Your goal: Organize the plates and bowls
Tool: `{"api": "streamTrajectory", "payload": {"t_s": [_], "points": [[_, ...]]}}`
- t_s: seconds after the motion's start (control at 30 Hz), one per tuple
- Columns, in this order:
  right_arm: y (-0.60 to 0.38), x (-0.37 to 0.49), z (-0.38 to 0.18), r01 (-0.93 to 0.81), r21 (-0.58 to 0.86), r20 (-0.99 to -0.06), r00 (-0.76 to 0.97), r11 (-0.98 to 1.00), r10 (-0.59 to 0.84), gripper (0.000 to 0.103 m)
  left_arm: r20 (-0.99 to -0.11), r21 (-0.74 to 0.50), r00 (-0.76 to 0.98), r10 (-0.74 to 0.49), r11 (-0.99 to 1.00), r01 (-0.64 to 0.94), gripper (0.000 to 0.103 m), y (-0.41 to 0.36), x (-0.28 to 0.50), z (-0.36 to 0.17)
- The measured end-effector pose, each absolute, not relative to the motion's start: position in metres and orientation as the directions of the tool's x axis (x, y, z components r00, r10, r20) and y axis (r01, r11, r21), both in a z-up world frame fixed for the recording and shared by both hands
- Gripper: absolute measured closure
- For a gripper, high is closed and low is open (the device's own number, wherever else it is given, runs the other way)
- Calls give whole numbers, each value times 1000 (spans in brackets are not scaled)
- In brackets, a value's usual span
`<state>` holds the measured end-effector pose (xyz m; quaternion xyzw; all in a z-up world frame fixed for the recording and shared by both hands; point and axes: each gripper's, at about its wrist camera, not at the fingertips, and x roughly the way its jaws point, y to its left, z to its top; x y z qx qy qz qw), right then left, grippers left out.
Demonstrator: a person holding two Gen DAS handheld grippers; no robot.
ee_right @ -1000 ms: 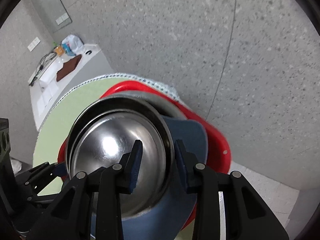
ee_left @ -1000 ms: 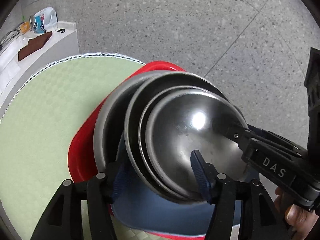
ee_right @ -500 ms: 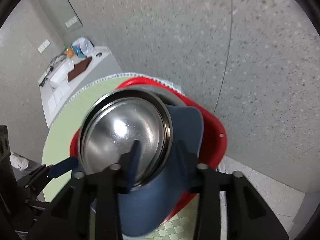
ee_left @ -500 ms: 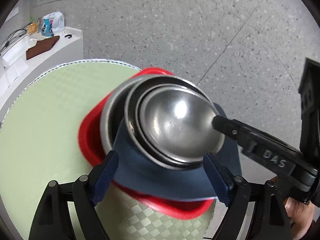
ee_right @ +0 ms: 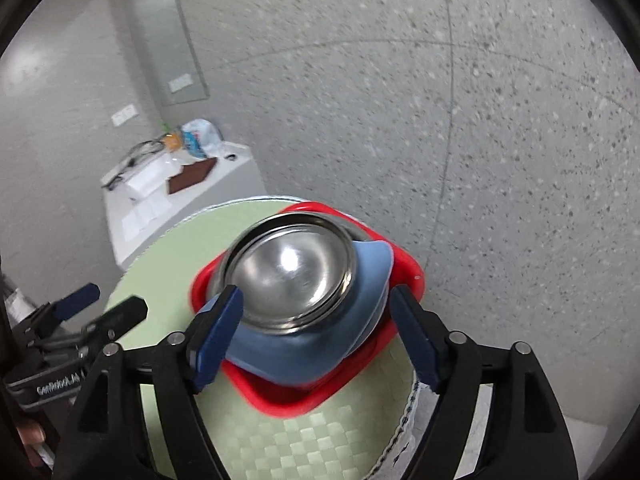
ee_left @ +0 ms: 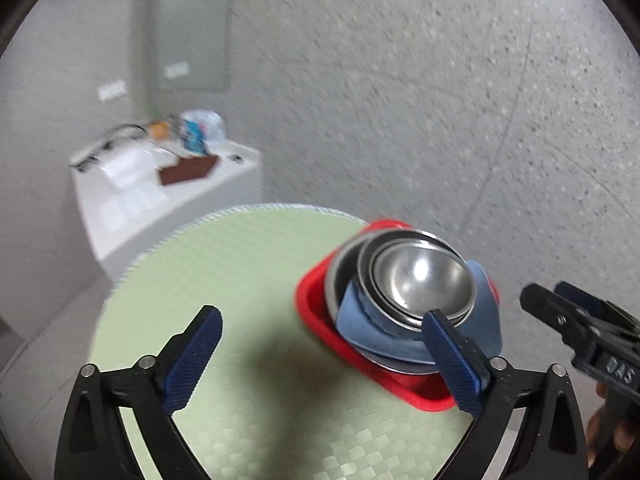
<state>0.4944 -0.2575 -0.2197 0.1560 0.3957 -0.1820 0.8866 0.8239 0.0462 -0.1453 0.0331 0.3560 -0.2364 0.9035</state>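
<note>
where the steel bowls [ee_left: 420,280] nest one inside another, they form the top of a stack: under them lies a blue plate [ee_left: 404,340], under that a wider steel dish [ee_left: 336,276], and the whole pile sits in a red tray [ee_left: 316,308] near the far right edge of a round counter [ee_left: 224,280] covered in pale green checked matting. in the right wrist view the same stack reads as bowls [ee_right: 292,272] on the blue plate [ee_right: 304,352] inside the red tray [ee_right: 408,272], with the counter [ee_right: 320,436] running out toward its woven border at the lower right. the left tongs [ee_left: 320,354] stand spread wide, having just been opening, with nothing pinched between them; their right finger overlaps the near rim of the stack in the picture, though contact cannot be told. the right tongs [ee_right: 316,334] are also spread, having just been opening, and straddle the stack from above without their pads pressing on it. each tool shows in the other's camera: the right tongs [ee_left: 560,300] at the right edge with a hand [ee_left: 604,436] on the grip, the left tongs [ee_right: 100,304] at the left edge. beyond the counter a white cabinet [ee_left: 172,196] holds papers, a brown mat and a plastic bag, against a speckled grey floor [ee_left: 440,100]. both views are somewhat blurred.
</note>
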Motion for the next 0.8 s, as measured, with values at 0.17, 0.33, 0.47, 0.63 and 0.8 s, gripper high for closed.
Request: {"api": "streamTrajectory", "payload": {"t_s": [0.17, 0.33, 0.47, 0.63, 0.8], "points": [[-252, 461, -208, 305, 158, -720, 687, 939, -102, 18, -585, -64, 762, -278, 952, 299, 1, 51, 736, -130], [-250, 414, -187, 164, 141, -694, 720, 976, -21, 10, -549, -114, 816, -179, 984, 139, 1, 61, 630, -112], [-245, 372, -165, 87, 161, -673, 738, 983, 45, 8, -522, -106, 847, -102, 993, 54, 1, 63, 544, -90], [-230, 315, -134, 4, 180, -622, 775, 984, 111, 3, -466, -96, 884, -35, 995, -11, 1, 48, 435, -65], [-212, 249, -106, -42, 184, -566, 812, 982, 141, 0, -414, -80, 910, -8, 996, -28, 1, 32, 334, -47]]}}
